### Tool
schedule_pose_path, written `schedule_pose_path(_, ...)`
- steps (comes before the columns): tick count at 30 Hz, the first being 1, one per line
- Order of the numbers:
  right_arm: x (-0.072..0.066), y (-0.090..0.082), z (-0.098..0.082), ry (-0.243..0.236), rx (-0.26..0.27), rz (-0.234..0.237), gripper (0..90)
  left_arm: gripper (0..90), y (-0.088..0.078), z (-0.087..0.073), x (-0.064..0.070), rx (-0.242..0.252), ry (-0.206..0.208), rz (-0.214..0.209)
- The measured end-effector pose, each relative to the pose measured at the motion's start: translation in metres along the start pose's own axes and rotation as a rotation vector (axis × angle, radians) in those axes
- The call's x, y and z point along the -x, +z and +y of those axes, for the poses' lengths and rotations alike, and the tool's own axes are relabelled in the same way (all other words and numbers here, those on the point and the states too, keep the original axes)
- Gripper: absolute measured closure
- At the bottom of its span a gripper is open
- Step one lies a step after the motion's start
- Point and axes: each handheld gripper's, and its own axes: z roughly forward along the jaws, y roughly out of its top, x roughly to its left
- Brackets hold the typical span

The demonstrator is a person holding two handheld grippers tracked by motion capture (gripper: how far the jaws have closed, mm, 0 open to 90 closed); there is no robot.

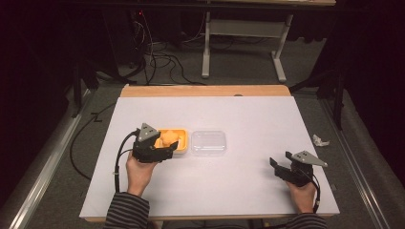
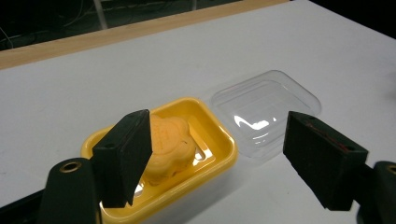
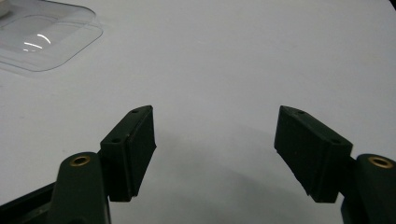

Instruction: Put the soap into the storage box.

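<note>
Cake (image 2: 168,144) behind left jaws, ungripped.

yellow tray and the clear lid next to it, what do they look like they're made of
Yellow tray: probably thin moulded plastic, glossy, with bright glints on its floor. Clear lid: likely thin transparent plastic, shiny, the table showing through and white highlights on its ridges.

lab, floor cables (image 1: 157,57), bare worktable (image 1: 248,109)

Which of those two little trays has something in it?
The yellow tray beside the left hand-held gripper; an orange cake sits inside. The clear one is empty.
</note>
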Motion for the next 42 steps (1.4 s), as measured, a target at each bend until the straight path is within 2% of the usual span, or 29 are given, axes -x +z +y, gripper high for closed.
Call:
schedule_pose_path(3,-0.001,0.0,0.0,-0.014,0.0,0.0,29.4,23.9,-0.004,-0.002,0.002,0.016,-0.005,-0.005)
schedule_pose_path(12,-0.001,0.0,0.0,-0.014,0.0,-0.004,29.5,23.9,-0.012,-0.01,0.004,0.039,-0.015,-0.014)
schedule_pose_path(18,-0.001,0.0,0.0,-0.013,-0.002,-0.006,29.7,24.0,-0.013,-0.015,0.008,0.03,-0.005,-0.021)
schedule_pose_path(25,-0.002,0.0,0.0,-0.018,-0.002,-0.008,29.8,24.0,-0.017,-0.022,0.011,0.039,-0.018,-0.043)
schedule_pose_path(31,-0.002,0.0,0.0,-0.018,-0.006,-0.013,29.9,23.9,-0.017,-0.03,0.011,0.017,-0.004,-0.027)
schedule_pose_path(42,-0.002,0.0,0.0,-0.017,-0.007,-0.015,30.0,23.4,-0.016,-0.044,0.01,0.007,-0.023,-0.038)
